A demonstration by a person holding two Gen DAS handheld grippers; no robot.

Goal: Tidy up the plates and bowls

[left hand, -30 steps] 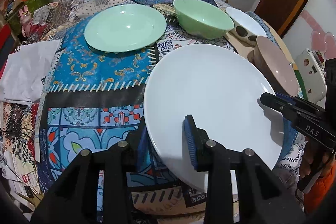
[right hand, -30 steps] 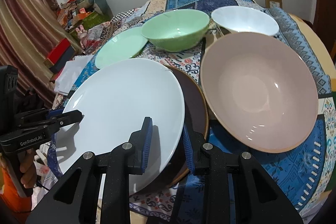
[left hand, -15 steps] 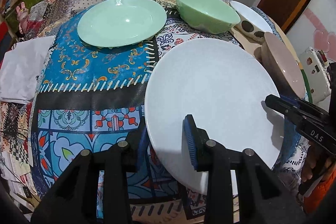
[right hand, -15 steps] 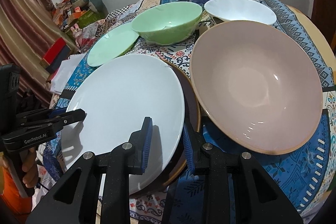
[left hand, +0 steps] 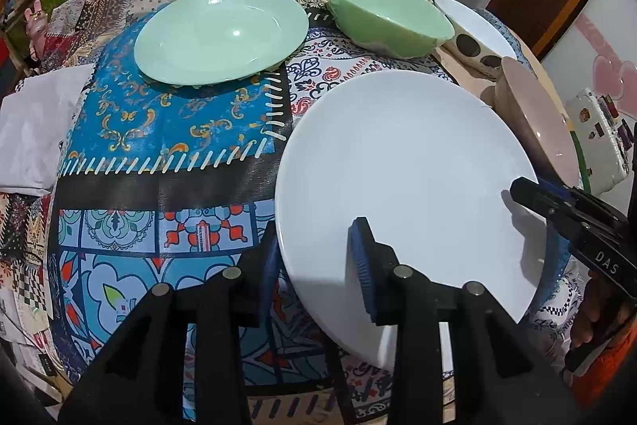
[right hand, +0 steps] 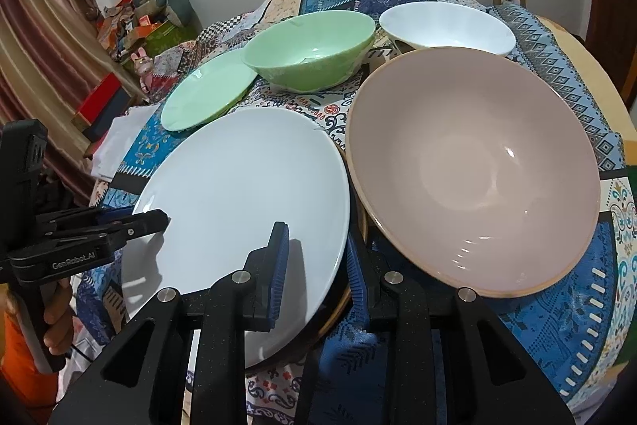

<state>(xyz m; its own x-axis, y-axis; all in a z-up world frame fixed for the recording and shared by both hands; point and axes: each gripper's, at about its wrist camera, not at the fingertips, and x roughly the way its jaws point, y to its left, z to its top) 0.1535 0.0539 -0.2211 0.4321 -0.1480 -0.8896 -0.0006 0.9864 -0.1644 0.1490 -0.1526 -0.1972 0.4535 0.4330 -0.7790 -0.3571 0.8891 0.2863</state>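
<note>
A large white plate is gripped at two opposite rims. My left gripper straddles its near-left rim. Its jaws are opening with the rim between them, one pad on top and one underneath, both seemingly touching. My right gripper is shut on the opposite rim. A dark brown plate lies directly under the white one, a sliver of its rim showing between the fingers. Against it leans a big pink bowl.
Farther back on the patterned tablecloth are a green plate, a green bowl and a white bowl. A white cloth lies at the left edge. A white appliance stands beyond the right edge.
In the right wrist view the pink bowl has drawn closer to the white plate and hides most of the brown plate. The left jaws stand slightly wider apart.
</note>
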